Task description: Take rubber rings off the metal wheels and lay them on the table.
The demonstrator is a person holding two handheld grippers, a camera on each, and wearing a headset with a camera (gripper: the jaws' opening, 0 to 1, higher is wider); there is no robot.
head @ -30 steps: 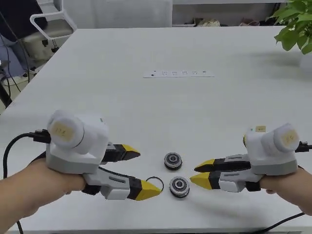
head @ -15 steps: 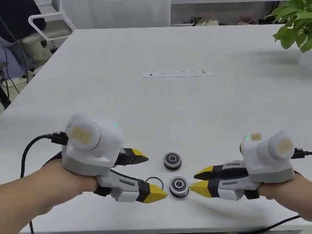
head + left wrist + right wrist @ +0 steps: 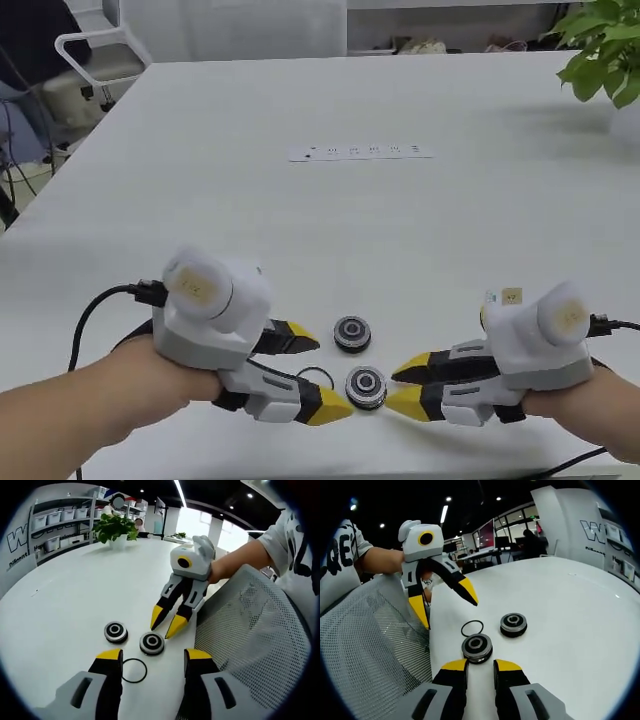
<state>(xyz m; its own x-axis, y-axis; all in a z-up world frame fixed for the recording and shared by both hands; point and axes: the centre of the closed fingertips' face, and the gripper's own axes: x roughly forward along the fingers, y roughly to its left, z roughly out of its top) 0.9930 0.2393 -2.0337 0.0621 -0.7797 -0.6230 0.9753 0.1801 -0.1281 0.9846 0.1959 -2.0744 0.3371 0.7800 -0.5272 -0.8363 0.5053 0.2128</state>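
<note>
Two small metal wheels sit near the table's front edge: a far wheel [image 3: 352, 333] [image 3: 116, 631] [image 3: 513, 623] and a near wheel [image 3: 366, 385] [image 3: 151, 643] [image 3: 477, 647]. A thin black rubber ring [image 3: 315, 378] [image 3: 134, 670] [image 3: 472, 628] lies flat on the table just left of the near wheel. My left gripper [image 3: 322, 375] [image 3: 153, 656] [image 3: 447, 609] is open wide, its jaws straddling the loose ring. From the right, my right gripper [image 3: 397, 388] [image 3: 481, 666] [image 3: 167, 622] points at the near wheel, narrowly open and holding nothing.
A white power strip [image 3: 360, 152] lies mid-table. A green plant [image 3: 605, 45] stands at the far right corner. Beyond the far left corner is a white chair [image 3: 95, 60]. A black cable [image 3: 100, 310] trails from the left gripper. A mesh chair back [image 3: 250, 640] sits at the table's near edge.
Both grippers have closed in on the near wheel. The left moved right and forward until its jaws straddle the loose ring, and the right edged left. Wheels and ring stayed put.
</note>
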